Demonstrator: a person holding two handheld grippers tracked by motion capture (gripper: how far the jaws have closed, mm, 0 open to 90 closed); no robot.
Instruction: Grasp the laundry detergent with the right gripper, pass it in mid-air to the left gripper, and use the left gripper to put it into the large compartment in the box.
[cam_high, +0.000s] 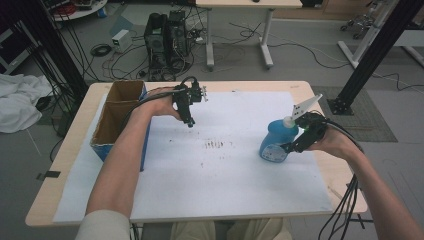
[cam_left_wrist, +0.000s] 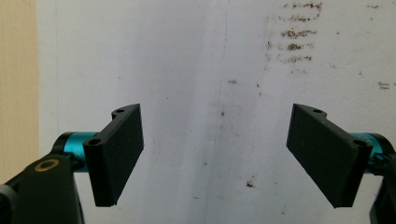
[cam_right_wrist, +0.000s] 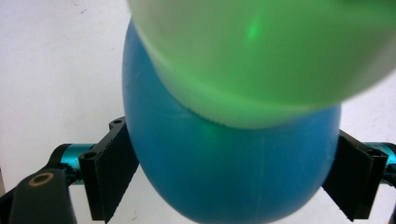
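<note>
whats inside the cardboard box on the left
The cardboard box has a divider making two compartments; brown inner walls show and nothing is visible inside. The person's left forearm covers its near right part, and the compartment floors are hidden.

Blue bottle's (cam_right_wrist: 233, 163) blurred cap (cam_right_wrist: 271, 51) hides its neck.

On the counter (cam_high: 310, 90), a white paper sheet (cam_high: 230, 185) marked with small brown stains (cam_high: 215, 145) near its middle, and an open cardboard box (cam_high: 116, 117) with blue sides at the left edge. Beyond, on the floor: a black computer tower (cam_high: 167, 42) amid tangled cables (cam_high: 125, 62), a white table's legs (cam_high: 237, 37), and crumpled white cloth (cam_high: 20, 100) far left.
</note>
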